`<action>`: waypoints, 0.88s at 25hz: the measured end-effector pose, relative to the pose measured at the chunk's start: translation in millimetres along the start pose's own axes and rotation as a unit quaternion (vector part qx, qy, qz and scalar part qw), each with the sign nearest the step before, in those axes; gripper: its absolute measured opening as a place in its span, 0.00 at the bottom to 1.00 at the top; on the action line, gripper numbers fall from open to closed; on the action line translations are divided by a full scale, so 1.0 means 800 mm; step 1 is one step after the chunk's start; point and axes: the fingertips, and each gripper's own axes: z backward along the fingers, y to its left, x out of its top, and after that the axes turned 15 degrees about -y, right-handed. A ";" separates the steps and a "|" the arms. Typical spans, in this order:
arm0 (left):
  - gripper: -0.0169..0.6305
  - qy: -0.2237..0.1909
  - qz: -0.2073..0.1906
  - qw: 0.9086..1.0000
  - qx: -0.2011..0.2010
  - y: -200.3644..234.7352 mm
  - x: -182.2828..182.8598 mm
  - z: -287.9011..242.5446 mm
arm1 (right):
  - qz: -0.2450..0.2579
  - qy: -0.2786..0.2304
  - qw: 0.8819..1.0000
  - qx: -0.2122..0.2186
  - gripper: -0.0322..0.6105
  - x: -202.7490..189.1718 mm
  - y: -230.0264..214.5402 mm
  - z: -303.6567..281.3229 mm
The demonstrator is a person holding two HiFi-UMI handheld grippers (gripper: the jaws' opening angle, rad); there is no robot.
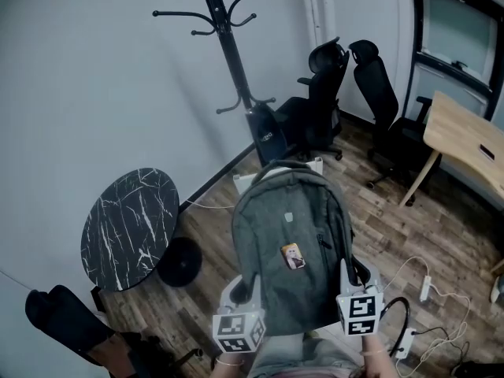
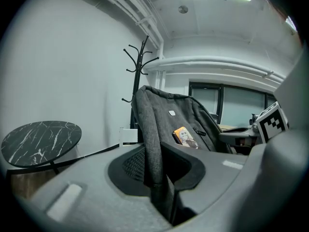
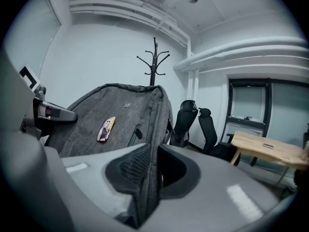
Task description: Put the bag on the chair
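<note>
A grey backpack (image 1: 290, 239) with a small orange picture tag hangs in the air in front of me, held up by both grippers. My left gripper (image 1: 242, 294) is shut on the bag's left edge, and in the left gripper view (image 2: 159, 175) grey fabric (image 2: 153, 144) is pinched between its jaws. On the bag's right edge my right gripper (image 1: 351, 280) is shut as well, with the cloth (image 3: 147, 144) clamped in its jaws (image 3: 150, 178). Two black office chairs (image 1: 324, 93) (image 1: 379, 93) stand against the far wall, well beyond the bag.
A black coat rack (image 1: 228, 50) stands by the wall. A round black marble table (image 1: 130, 225) is at left, with another dark chair (image 1: 63, 317) below it. A wooden desk (image 1: 471, 144) is at right. Cables and a power strip (image 1: 426, 288) lie on the floor. Something white (image 1: 250, 181) shows behind the bag.
</note>
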 end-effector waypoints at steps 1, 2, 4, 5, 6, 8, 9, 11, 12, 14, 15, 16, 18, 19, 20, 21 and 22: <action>0.14 0.002 0.002 1.000 -0.002 0.003 -0.002 -0.007 | 0.001 0.003 1.000 -0.001 0.13 -0.002 0.000 -0.008; 0.14 0.003 0.003 1.000 -0.003 0.007 -0.004 -0.014 | 0.002 0.006 1.000 -0.002 0.13 -0.004 0.000 -0.016; 0.14 0.007 0.005 1.000 -0.005 0.016 -0.007 -0.028 | 0.003 0.010 1.000 -0.002 0.13 -0.007 0.001 -0.033; 0.14 0.009 0.005 1.000 -0.006 0.021 -0.009 -0.035 | 0.003 0.012 1.000 -0.002 0.13 -0.009 0.002 -0.041; 0.14 0.011 0.006 1.000 -0.007 0.025 -0.010 -0.041 | 0.003 0.014 1.000 -0.001 0.13 -0.011 0.003 -0.048; 0.14 0.015 0.006 1.000 -0.009 0.033 -0.013 -0.054 | 0.000 0.017 1.000 0.000 0.13 -0.015 0.004 -0.063; 0.14 0.017 0.006 1.000 -0.010 0.036 -0.015 -0.060 | -0.001 0.018 1.000 0.000 0.13 -0.017 0.004 -0.071; 0.14 0.021 0.006 1.000 -0.011 0.043 -0.019 -0.072 | -0.002 0.022 1.000 0.001 0.13 -0.021 0.005 -0.084; 0.14 0.023 0.006 1.000 -0.012 0.047 -0.020 -0.077 | -0.003 0.024 1.000 0.003 0.13 -0.023 0.006 -0.089; 0.14 0.028 0.007 0.999 -0.015 0.053 -0.025 -0.088 | -0.005 0.028 1.000 0.004 0.13 -0.029 0.006 -0.100; 0.14 0.031 0.008 0.999 -0.015 0.056 -0.028 -0.092 | -0.005 0.031 0.999 0.005 0.13 -0.032 0.007 -0.106; 0.14 0.034 0.009 0.999 -0.016 0.059 -0.032 -0.097 | -0.005 0.034 0.999 0.006 0.13 -0.035 0.007 -0.111; 0.14 0.040 0.012 0.999 -0.016 0.064 -0.041 -0.105 | -0.004 0.039 0.999 0.011 0.13 -0.041 0.008 -0.121; 0.14 0.042 0.015 0.999 -0.017 0.067 -0.045 -0.109 | -0.003 0.042 0.999 0.013 0.13 -0.044 0.009 -0.125; 0.14 0.045 0.017 0.999 -0.017 0.069 -0.050 -0.112 | -0.002 0.045 0.999 0.015 0.13 -0.048 0.010 -0.130; 0.14 0.047 0.019 0.999 -0.018 0.071 -0.054 -0.116 | -0.003 0.048 0.999 0.017 0.13 -0.051 0.011 -0.134; 0.14 0.050 0.021 0.998 -0.018 0.074 -0.059 -0.119 | -0.004 0.051 0.999 0.018 0.13 -0.055 0.011 -0.138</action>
